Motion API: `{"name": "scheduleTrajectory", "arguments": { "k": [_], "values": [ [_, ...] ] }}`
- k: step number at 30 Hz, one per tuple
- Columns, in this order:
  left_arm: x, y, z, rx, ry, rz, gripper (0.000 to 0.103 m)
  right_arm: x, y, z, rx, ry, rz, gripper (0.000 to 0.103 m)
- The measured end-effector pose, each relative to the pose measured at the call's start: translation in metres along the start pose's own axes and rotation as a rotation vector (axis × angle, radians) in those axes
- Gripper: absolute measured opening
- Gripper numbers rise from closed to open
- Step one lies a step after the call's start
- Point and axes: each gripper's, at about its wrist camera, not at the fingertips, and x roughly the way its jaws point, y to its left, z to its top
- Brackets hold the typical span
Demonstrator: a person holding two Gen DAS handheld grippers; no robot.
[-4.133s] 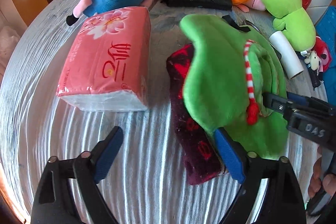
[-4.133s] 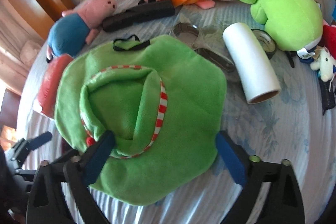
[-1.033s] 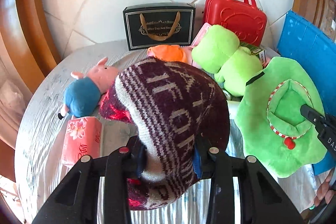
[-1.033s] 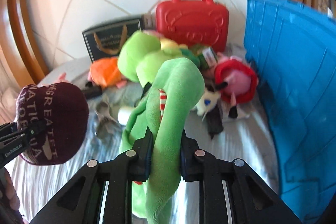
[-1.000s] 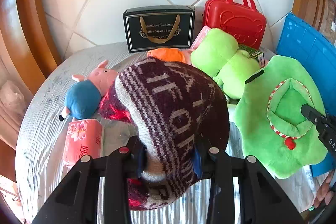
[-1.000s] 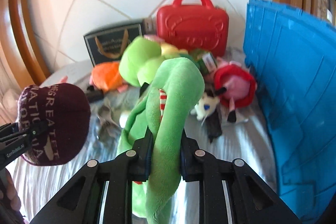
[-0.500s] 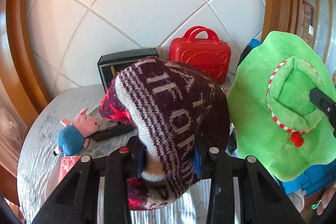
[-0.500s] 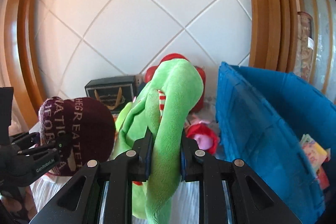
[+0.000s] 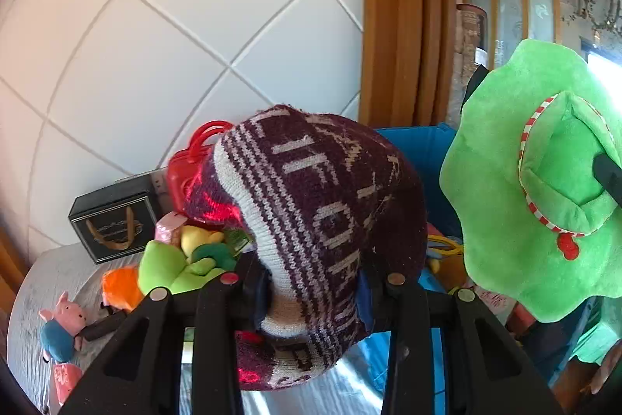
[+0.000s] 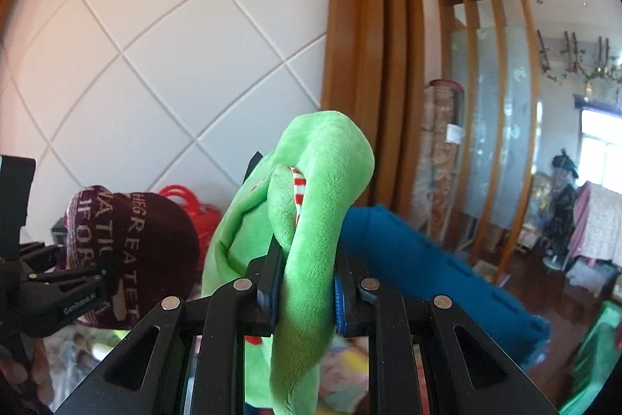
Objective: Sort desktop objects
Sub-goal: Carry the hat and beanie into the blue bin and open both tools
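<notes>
The maroon knitted beanie (image 9: 322, 220) and green plush hat (image 10: 311, 220) rose off the desk (image 9: 35, 298), clamped in your left and right fingers, toward the blue crate (image 10: 427, 259).

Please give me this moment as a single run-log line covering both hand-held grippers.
left hand-held gripper: shut on knit beanie | right hand-held gripper: shut on green plush hat | both aloft by blue bin

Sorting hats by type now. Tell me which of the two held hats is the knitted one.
The dark maroon hat with pale woven lettering, clamped in the left gripper. The other, in the right gripper, is a plush green hat with a red-and-white band.
</notes>
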Motion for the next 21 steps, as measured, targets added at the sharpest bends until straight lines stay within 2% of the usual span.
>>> {"name": "scheduleTrajectory", "arguments": {
  "k": [5, 9, 12, 14, 15, 16, 17, 18, 19, 21],
  "values": [
    [0.027, -0.067, 0.024, 0.049, 0.034, -0.055, 0.035, 0.019, -0.059, 0.000, -0.030, 0.021, -0.141, 0.020],
    [0.048, -0.108, 0.031, 0.093, 0.066, -0.068, 0.035, 0.052, -0.092, -0.015, -0.025, 0.064, -0.182, 0.020],
    [0.062, -0.126, 0.033, 0.088, 0.110, -0.082, 0.037, 0.068, -0.110, -0.022, -0.012, 0.092, -0.185, 0.020],
    [0.074, -0.133, 0.034, 0.093, 0.137, -0.090, 0.043, 0.080, -0.119, -0.024, -0.003, 0.114, -0.183, 0.024],
    [0.077, -0.135, 0.033, 0.102, 0.143, -0.094, 0.052, 0.087, -0.122, -0.024, 0.000, 0.126, -0.183, 0.028],
    [0.079, -0.139, 0.031, 0.114, 0.144, -0.096, 0.066, 0.089, -0.124, -0.025, 0.000, 0.136, -0.188, 0.045],
    [0.080, -0.141, 0.028, 0.128, 0.141, -0.085, 0.072, 0.094, -0.125, -0.026, -0.001, 0.145, -0.191, 0.070],
    [0.079, -0.142, 0.026, 0.139, 0.129, -0.076, 0.077, 0.094, -0.126, -0.026, -0.003, 0.148, -0.194, 0.083],
    [0.077, -0.143, 0.024, 0.147, 0.120, -0.073, 0.079, 0.093, -0.126, -0.027, -0.005, 0.143, -0.197, 0.100],
    [0.075, -0.140, 0.024, 0.150, 0.127, -0.085, 0.081, 0.090, -0.127, -0.025, -0.015, 0.135, -0.208, 0.103]
  ]
}}
